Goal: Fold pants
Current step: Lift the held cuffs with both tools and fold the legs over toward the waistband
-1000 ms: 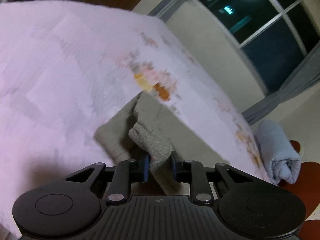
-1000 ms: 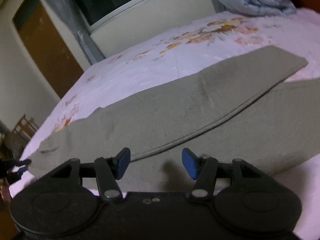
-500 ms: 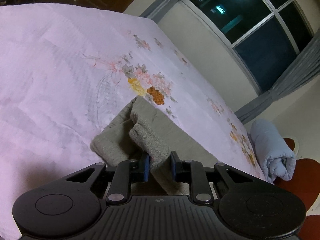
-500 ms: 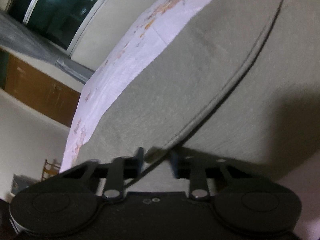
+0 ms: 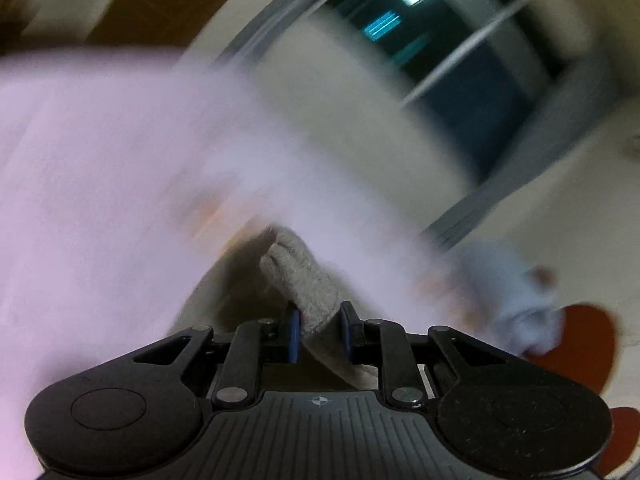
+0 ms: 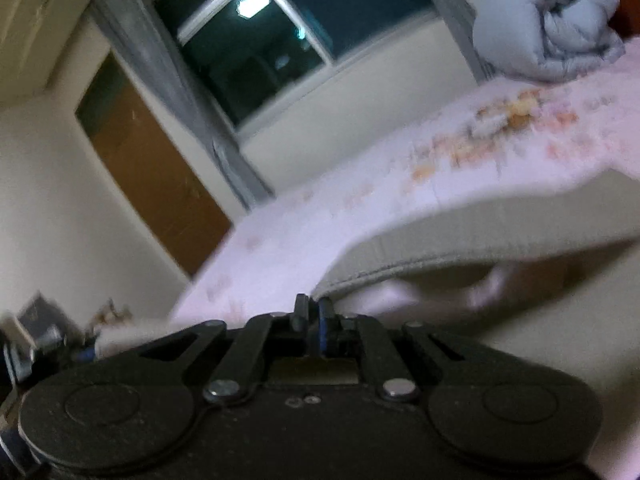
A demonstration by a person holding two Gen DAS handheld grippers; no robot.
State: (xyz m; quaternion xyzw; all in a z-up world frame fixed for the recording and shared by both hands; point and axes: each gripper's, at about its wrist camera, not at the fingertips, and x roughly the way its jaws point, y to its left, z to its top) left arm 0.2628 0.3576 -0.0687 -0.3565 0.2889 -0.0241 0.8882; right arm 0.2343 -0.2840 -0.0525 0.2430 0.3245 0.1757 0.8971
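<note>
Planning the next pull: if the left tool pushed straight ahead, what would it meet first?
The left tool would likely run into the bunched pants it clamps, then the pink bedsheet; blur leaves depth unclear.

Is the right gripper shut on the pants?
Shut on the pants: the right gripper pads meet on the seamed edge, which lifts off the bedspread.

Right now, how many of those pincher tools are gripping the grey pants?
2. The left gripper pinches a bunched end of the pants; the right gripper is shut on their seamed edge, lifted above the bed.
</note>
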